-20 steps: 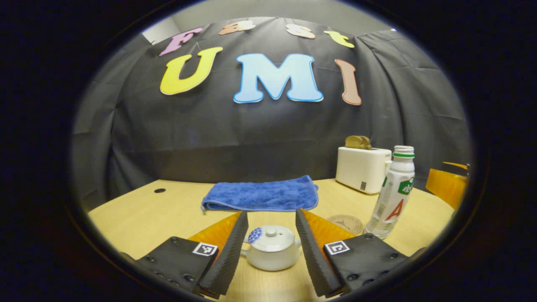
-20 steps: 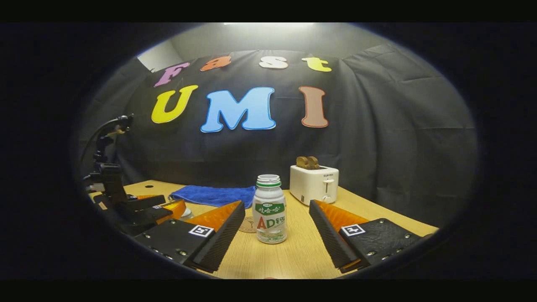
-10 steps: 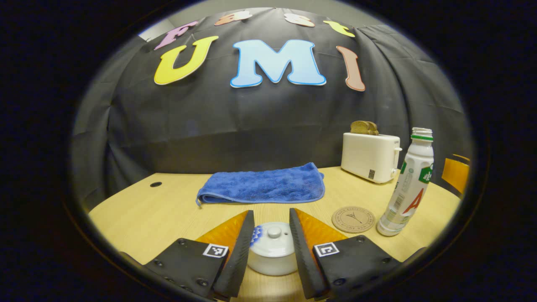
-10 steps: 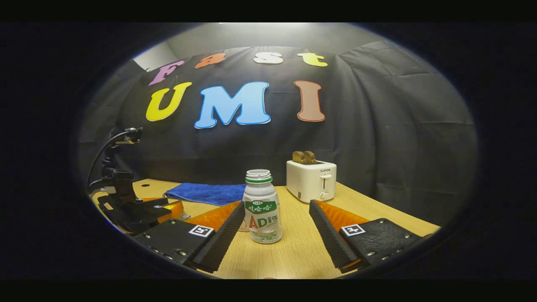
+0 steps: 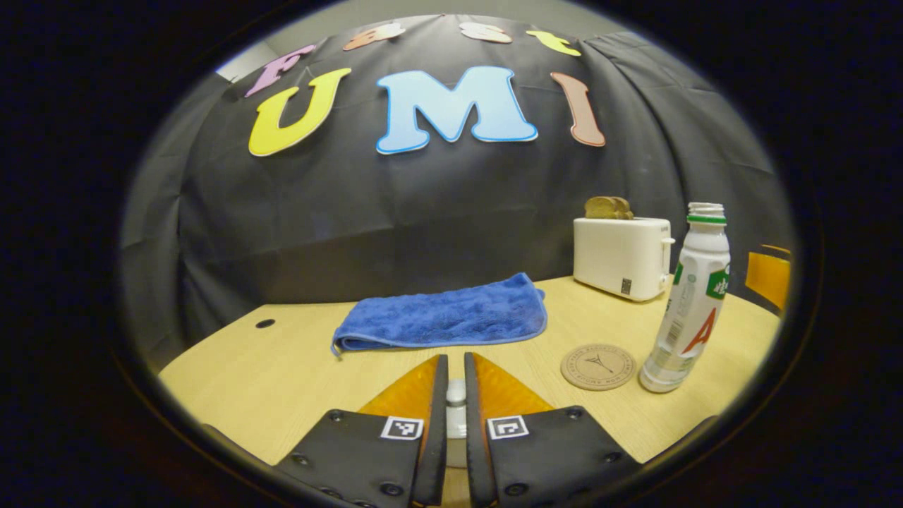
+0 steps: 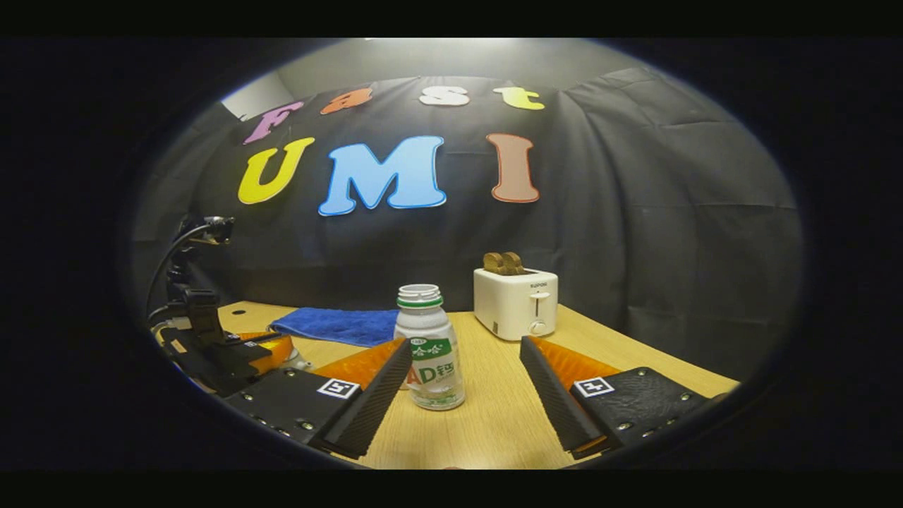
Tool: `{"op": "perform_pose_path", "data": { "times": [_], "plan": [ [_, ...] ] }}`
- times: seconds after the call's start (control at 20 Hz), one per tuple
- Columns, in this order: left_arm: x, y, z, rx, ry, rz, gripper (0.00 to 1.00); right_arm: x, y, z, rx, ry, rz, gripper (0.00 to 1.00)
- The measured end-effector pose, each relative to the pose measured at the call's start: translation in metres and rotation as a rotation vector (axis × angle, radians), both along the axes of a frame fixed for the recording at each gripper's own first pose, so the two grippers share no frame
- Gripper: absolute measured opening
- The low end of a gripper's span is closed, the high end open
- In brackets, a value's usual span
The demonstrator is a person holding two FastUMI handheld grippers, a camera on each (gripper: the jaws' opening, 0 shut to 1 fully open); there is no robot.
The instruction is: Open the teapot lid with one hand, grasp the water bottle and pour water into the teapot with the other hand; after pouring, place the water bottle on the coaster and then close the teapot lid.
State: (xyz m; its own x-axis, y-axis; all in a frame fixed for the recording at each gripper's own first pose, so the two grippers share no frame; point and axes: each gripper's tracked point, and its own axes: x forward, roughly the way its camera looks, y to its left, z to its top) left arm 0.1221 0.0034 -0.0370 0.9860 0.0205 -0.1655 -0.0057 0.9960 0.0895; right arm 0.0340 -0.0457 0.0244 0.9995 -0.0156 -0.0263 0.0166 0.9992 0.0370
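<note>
My left gripper [image 5: 456, 361] is shut on the knob of the white teapot lid [image 5: 456, 392]; its fingers hide nearly all of the teapot [image 5: 456, 432] on the wooden table [image 5: 240, 381]. The open white water bottle [image 5: 691, 303] stands upright to the right, beside the round cork coaster [image 5: 598, 366]. In the right gripper view, my right gripper [image 6: 467, 343] is open, with the water bottle [image 6: 429, 349] standing just ahead, close to its left finger and untouched. The left gripper [image 6: 247, 351] shows farther off at the left, over the teapot [image 6: 299, 363].
A folded blue towel [image 5: 444, 317] lies behind the teapot. A white toaster [image 5: 621, 257] with bread in it stands at the back right, also in the right gripper view as the toaster [image 6: 515, 303]. A small cable hole [image 5: 266, 323] is at the table's back left.
The left gripper's fingers have closed from wide open around the teapot onto the lid knob. The right gripper has shifted slightly right, so the bottle sits nearer its left finger.
</note>
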Motion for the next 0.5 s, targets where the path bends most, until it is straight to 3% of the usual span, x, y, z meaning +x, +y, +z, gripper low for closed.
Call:
{"op": "perform_pose_path", "data": {
  "times": [0.1,0.3,0.45,0.5],
  "plan": [
    [0.000,0.001,0.001,-0.006,0.001,-0.003,0.16,0.000,0.001,-0.002,0.006,0.006,0.004,0.95],
    [0.000,0.000,0.009,-0.018,-0.007,-0.013,0.19,0.003,0.010,-0.007,0.002,0.021,0.035,0.95],
    [-0.004,-0.003,0.023,-0.031,-0.030,-0.032,0.16,0.006,0.016,-0.013,0.016,0.039,0.061,0.95],
    [-0.006,-0.004,0.032,-0.038,-0.040,-0.040,0.19,0.008,0.018,-0.015,0.021,0.046,0.068,0.95]
  ]
}}
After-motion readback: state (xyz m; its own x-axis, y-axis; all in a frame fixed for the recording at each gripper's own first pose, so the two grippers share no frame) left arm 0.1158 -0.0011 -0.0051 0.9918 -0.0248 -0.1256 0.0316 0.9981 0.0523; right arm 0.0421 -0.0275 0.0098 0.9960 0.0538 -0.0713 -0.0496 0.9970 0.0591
